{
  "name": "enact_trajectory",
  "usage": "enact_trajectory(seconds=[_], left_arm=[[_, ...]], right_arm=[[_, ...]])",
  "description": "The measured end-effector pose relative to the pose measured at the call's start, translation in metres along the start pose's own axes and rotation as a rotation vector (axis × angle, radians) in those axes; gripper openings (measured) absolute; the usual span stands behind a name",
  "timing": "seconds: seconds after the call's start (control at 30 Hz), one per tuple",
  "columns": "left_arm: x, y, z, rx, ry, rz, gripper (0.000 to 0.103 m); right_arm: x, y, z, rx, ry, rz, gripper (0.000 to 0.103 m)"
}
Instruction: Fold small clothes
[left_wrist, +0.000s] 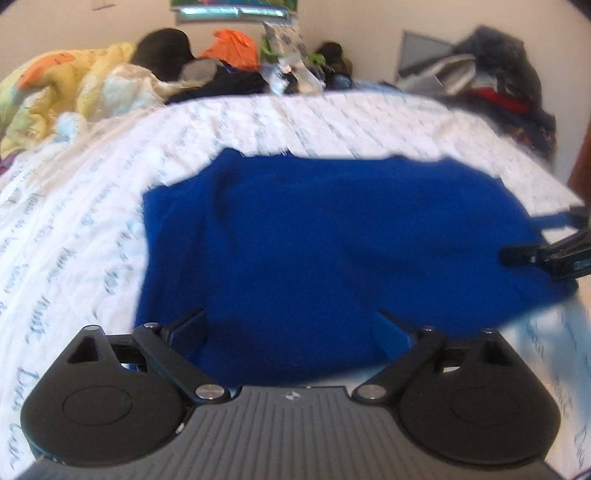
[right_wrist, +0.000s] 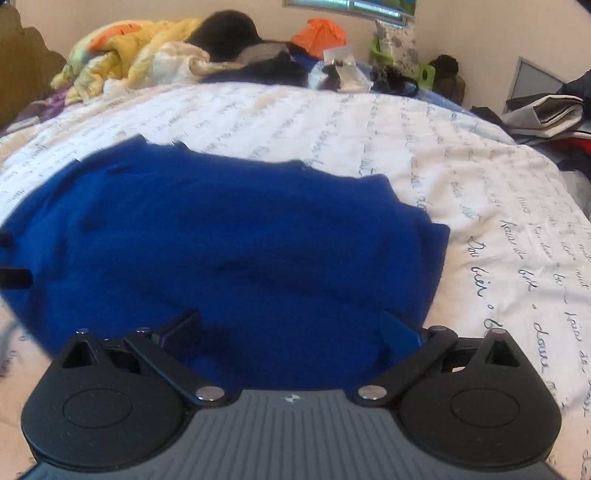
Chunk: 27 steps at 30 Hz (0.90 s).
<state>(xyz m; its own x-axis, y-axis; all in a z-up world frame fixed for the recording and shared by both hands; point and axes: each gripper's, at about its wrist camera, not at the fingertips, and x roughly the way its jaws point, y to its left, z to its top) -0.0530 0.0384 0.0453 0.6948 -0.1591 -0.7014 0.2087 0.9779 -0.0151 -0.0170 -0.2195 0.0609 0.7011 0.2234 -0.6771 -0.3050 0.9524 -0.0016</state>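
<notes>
1. The royal-blue fleece garment (left_wrist: 325, 240) lies spread flat on the white bedsheet printed with grey script (left_wrist: 74, 229), filling the middle of both wrist views; its far edge is ragged and its surface gently rumpled.
2. The left gripper (left_wrist: 291, 328) stands at the garment's near edge with its fingers spread wide, blue cloth showing between them, nothing pinched.
3. The right gripper (right_wrist: 291, 328) sits likewise at the near hem, fingers apart; in the left view its black tips reach in over the garment's right side.
4. Along the bed's far side lie a yellow patterned quilt (right_wrist: 122, 48), a black cap (left_wrist: 162, 51) and an orange cloth (right_wrist: 321, 33).
</notes>
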Motion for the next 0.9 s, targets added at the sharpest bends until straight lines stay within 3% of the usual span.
enact_trajectory(seconds=[0.03,0.1,0.17,0.2,0.23,0.33,0.4,0.47,0.53,0.6,0.67,0.8,0.83,0.87,0.9], left_arm=[[0.003,-0.005,-0.006,0.035,-0.015,0.026,0.103],[0.0,0.0,-0.015,0.042,-0.063,0.015,0.103],[-0.008,0.006,-0.011,0.026,-0.026,0.04,0.103],[-0.016,0.011,-0.011,0.006,-0.02,0.035,0.096],[-0.024,0.016,-0.013,-0.024,-0.022,0.029,0.096],[-0.044,0.044,-0.021,-0.217,-0.005,0.001,0.098],[-0.048,0.067,-0.028,-0.438,0.027,-0.059,0.097],[-0.05,0.078,-0.03,-0.579,0.0,-0.092,0.098],[-0.043,0.083,-0.027,-0.677,-0.01,-0.141,0.098],[-0.034,0.083,-0.021,-0.734,-0.014,-0.161,0.097],[-0.028,0.082,-0.015,-0.76,-0.001,-0.16,0.088],[-0.019,0.091,-0.004,-0.794,0.035,-0.113,0.045],[-0.017,0.093,-0.003,-0.795,0.045,-0.097,0.031],[-0.018,0.097,-0.005,-0.797,0.06,-0.074,0.021],[-0.019,0.1,-0.009,-0.789,0.073,-0.053,0.004]], right_arm=[[-0.002,0.009,-0.004,-0.029,0.0,0.042,0.103],[0.009,0.023,-0.019,-0.119,0.051,0.061,0.103],[0.003,0.001,-0.035,-0.069,-0.037,0.111,0.103],[-0.002,-0.007,-0.038,-0.052,-0.019,0.082,0.103],[-0.007,-0.012,-0.037,-0.019,0.018,0.048,0.103],[-0.041,-0.029,-0.038,0.113,0.03,0.02,0.103],[-0.064,-0.049,-0.047,0.251,-0.005,0.079,0.103],[-0.072,-0.072,-0.058,0.411,0.002,0.13,0.103],[-0.064,-0.092,-0.065,0.535,0.063,0.127,0.103],[-0.062,-0.094,-0.063,0.553,0.068,0.131,0.103],[-0.056,-0.086,-0.055,0.528,0.09,0.16,0.103],[-0.044,-0.076,-0.043,0.411,0.101,0.154,0.1],[-0.043,-0.075,-0.039,0.39,0.104,0.134,0.089],[-0.042,-0.076,-0.035,0.369,0.11,0.107,0.067],[-0.038,-0.077,-0.034,0.356,0.125,0.09,0.051]])
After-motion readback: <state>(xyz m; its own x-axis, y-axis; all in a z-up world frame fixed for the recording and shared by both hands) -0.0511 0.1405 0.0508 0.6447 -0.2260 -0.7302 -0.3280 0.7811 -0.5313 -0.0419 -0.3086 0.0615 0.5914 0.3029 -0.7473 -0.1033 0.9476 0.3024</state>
